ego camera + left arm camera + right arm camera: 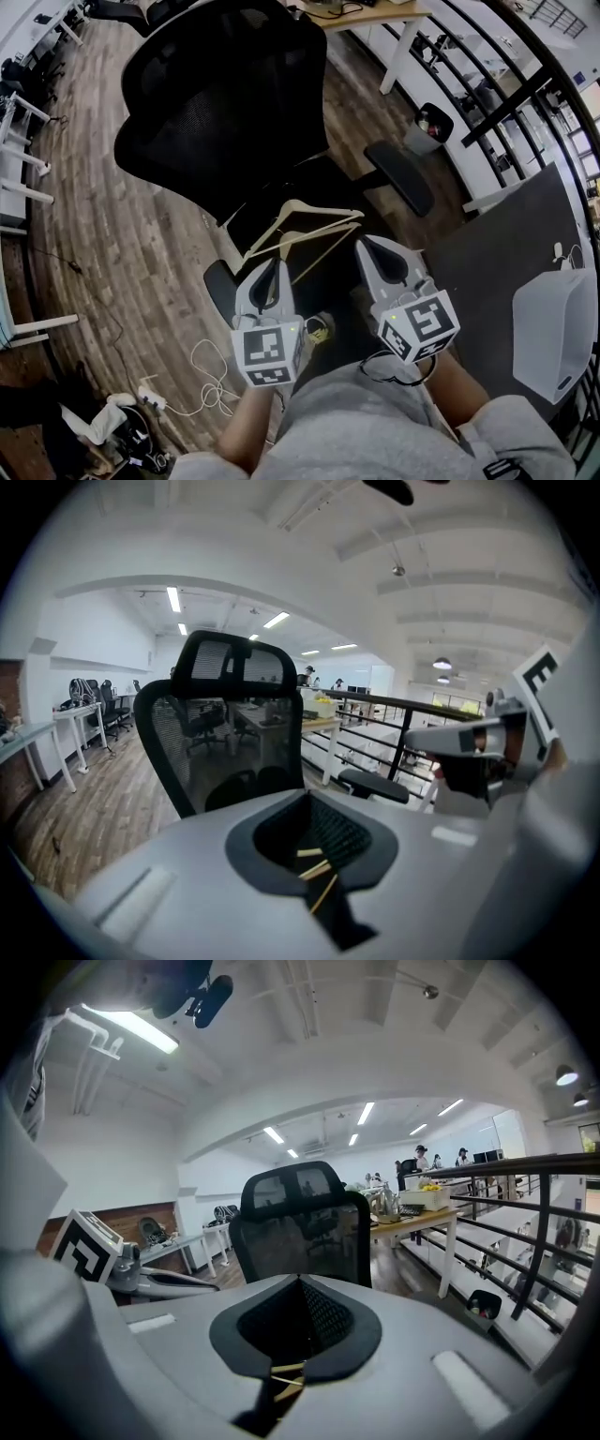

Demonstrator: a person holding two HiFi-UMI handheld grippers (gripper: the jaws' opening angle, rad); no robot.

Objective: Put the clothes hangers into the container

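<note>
Several pale wooden clothes hangers lie in a loose pile on the seat of a black mesh office chair. My left gripper hovers just short of the pile's near left end, jaws shut with nothing in them. My right gripper is level with it by the pile's right end, also shut and empty. Slivers of the hangers show below the closed jaws in the left gripper view. The right gripper view shows similar strips of the hangers. A white container sits at the far right.
The container stands on a dark grey surface. The chair's armrest juts out to the right of the seat. Black railing runs along the right. White cables lie on the wooden floor at lower left.
</note>
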